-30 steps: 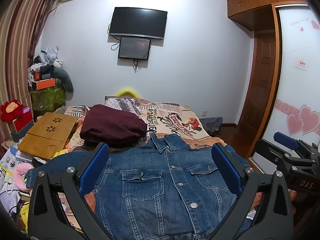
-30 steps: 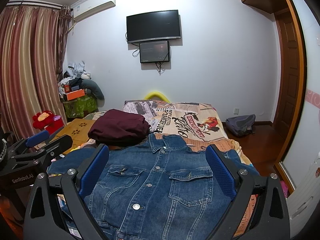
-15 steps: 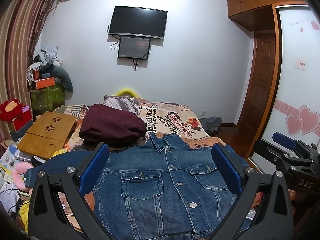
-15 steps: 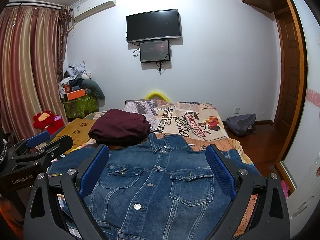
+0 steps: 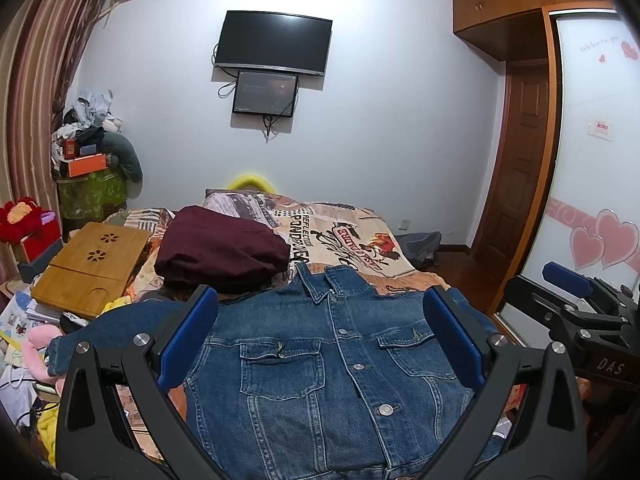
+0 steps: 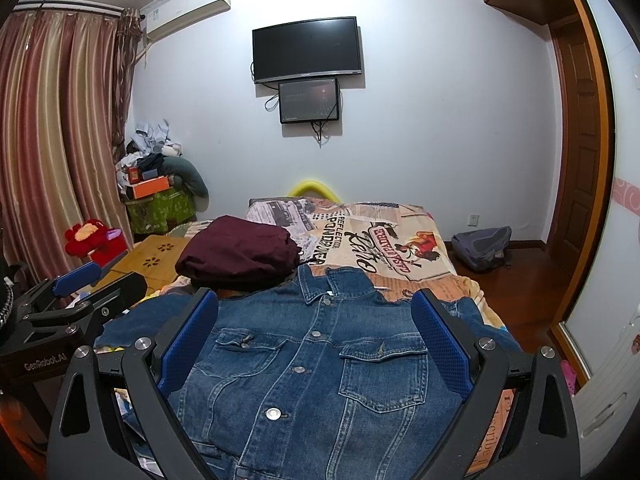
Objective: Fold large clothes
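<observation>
A denim jacket (image 5: 320, 360) lies buttoned at frame centre; left gripper (image 5: 320, 332) and right gripper (image 6: 316, 328) hover spread wide, holding nothing.

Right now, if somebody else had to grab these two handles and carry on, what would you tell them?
Left gripper: open, holding nothing, above the jacket.
Right gripper: open, holding nothing, above the jacket too.
Denim jacket: lies flat on the bed, front up, buttoned, collar toward the far wall, sleeves spread to both sides.
Maroon garment: already bundled, just beyond the jacket's collar.
Done: the jacket is laid out.
Left: no fold is made yet; probably bring the sleeves in first, then fold the body.
</observation>
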`<state>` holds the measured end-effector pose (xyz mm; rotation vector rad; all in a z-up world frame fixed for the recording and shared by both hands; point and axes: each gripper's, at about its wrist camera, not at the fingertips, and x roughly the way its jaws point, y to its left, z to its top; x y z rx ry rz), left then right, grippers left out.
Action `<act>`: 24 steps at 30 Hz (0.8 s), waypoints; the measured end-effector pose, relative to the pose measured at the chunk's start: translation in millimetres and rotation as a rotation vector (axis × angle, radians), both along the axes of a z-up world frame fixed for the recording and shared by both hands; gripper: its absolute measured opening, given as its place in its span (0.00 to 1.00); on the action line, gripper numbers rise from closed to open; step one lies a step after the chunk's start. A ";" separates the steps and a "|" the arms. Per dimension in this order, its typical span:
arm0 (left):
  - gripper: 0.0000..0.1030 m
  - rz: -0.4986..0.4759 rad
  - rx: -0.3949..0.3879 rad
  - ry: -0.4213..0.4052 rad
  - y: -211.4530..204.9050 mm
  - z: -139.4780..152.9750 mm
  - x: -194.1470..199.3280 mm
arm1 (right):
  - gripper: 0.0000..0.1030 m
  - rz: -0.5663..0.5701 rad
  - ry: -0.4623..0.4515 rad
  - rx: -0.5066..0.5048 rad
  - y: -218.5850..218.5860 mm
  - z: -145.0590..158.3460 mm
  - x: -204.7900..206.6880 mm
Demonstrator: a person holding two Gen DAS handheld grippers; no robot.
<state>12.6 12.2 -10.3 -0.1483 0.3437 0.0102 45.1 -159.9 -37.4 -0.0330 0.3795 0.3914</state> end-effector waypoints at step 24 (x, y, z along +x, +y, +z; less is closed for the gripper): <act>1.00 0.225 -0.050 0.044 105.8 -14.2 36.1 | 0.94 -0.024 0.045 -0.061 14.4 -8.1 54.8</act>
